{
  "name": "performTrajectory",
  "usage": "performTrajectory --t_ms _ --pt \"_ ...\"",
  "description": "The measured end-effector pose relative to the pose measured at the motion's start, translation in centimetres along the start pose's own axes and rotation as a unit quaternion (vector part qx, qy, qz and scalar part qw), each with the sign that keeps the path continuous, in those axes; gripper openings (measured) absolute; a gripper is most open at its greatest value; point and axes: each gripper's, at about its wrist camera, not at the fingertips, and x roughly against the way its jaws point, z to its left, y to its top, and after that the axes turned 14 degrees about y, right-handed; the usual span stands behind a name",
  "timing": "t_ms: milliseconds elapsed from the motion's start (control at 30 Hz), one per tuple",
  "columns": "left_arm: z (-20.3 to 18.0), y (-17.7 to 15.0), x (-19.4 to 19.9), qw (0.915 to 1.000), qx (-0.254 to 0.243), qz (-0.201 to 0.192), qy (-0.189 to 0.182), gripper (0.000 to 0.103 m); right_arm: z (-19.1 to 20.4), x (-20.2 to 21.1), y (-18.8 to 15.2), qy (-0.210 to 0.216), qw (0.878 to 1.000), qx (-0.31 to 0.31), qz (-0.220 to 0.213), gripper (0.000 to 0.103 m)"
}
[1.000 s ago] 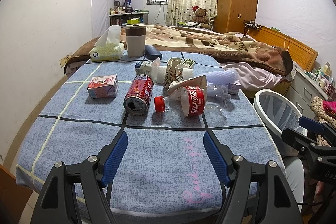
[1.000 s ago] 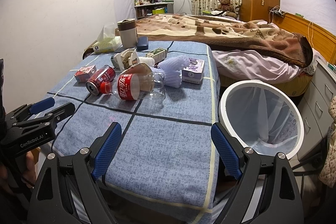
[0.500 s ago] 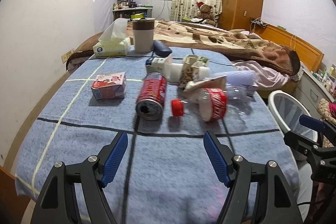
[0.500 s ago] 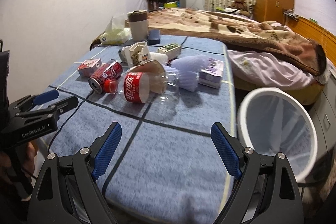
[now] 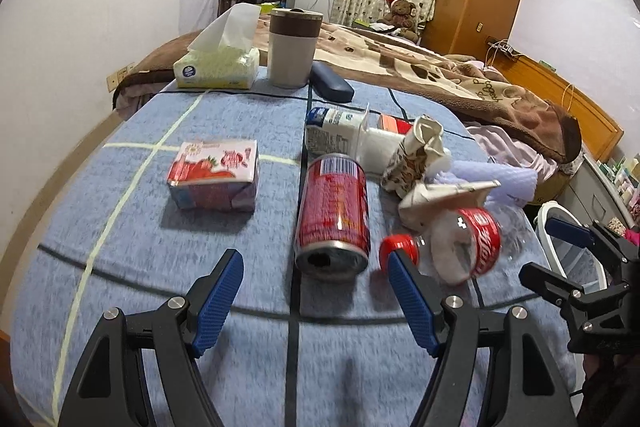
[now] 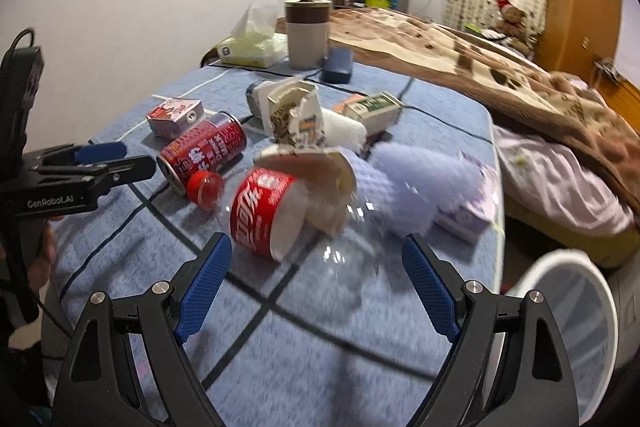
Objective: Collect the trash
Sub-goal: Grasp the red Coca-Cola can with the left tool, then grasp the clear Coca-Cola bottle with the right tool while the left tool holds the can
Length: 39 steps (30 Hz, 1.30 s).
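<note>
Trash lies heaped on the blue checked tablecloth [image 5: 120, 267]. A red can [image 5: 333, 215] lies on its side straight ahead of my open left gripper [image 5: 316, 291], a short way off. Left of it sits a strawberry carton [image 5: 216, 173]. A clear cola bottle [image 6: 280, 219] with a red cap [image 6: 205, 187] lies in front of my open right gripper [image 6: 317, 277], close to the fingertips. Crumpled paper cartons [image 6: 294, 115], a white tissue wad and a lilac foam sleeve [image 6: 420, 179] are piled behind. Neither gripper holds anything.
A white bin [image 6: 572, 327] stands off the table's right edge. At the back are a tissue box [image 5: 218, 65], a brown-lidded tumbler [image 5: 292, 47] and a dark case [image 5: 332, 87]. A bed with a brown blanket [image 5: 460, 79] lies beyond.
Both grippers have moved forward toward the pile, so the can and the bottle are much nearer. Nothing on the table has shifted, and both stay open.
</note>
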Motion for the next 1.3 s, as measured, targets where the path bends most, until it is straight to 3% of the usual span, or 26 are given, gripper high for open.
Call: performTrajectory --t_ms 267,333,400,767,967,1167,1300 --pt "-1.7 1.9 -3.5 0.9992 -0.025 0.021 -0.023 0.074 -0.8 -0.1 0.0 0.008 1.0 -0.008 0.001 0.089" --pt "-2.0 2.1 -4.5 0.9988 -0.025 0.031 -0.03 0.068 -1.0 -0.2 0.1 0.012 1.0 -0.011 0.004 0.089" --pt "-2.1 2.1 -5.2 0.9983 -0.024 0.043 -0.031 0.053 -1.3 -0.5 0.4 0.016 1.0 -0.011 0.007 0.089" --pt "0.2 -0.4 -3.0 0.9992 -0.001 0.038 -0.014 0.052 -1.9 -1.1 0.7 0.075 0.996 -0.035 0.02 0.089" --pt "1.0 -2.1 -1.2 0.999 0.012 0.041 -0.016 0.053 0.2 -1.2 -0.5 0.12 0.991 -0.029 0.056 0.088" --pt "1.7 -3.5 0.1 0.9989 0.018 0.04 -0.018 0.053 0.7 -0.9 0.6 0.082 0.996 0.012 0.032 0.086" --pt "1.9 -3.7 0.4 0.9988 0.021 0.04 -0.021 0.053 1.0 -2.3 2.0 0.083 0.993 0.064 0.049 0.081"
